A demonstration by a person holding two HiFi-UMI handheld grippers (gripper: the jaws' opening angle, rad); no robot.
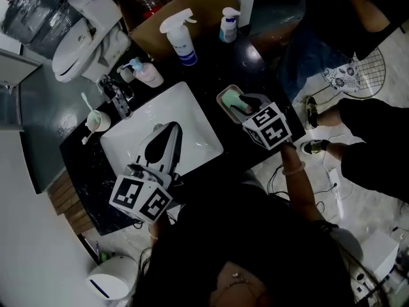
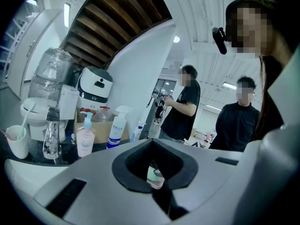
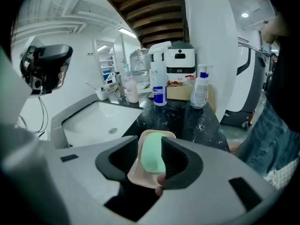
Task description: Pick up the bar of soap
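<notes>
The pads [image 3: 174, 159] of the right gripper [image 3: 153, 149] are standing apart, framing the green bar of soap [image 3: 152, 162], which is lying in its pale soap dish [image 3: 139, 178] on the black counter [image 3: 199, 121] just beside the sink [image 3: 89, 121]. Whether the pads are touching the bar yet I cannot tell. The step in hand looks like the closing grasp. It probably calls for the pads to be sitting low on the bar's two long sides, clear of the dish rim, and for a slow, square squeeze, since soap is likely slick and may squirt out endwise. A straight lift should be safest, with an eye on the dish in case it is clinging to the bar. The left gripper [image 1: 167, 133] is hovering over the sink, its jaws together on nothing; it could be steadying the dish if needed.
</notes>
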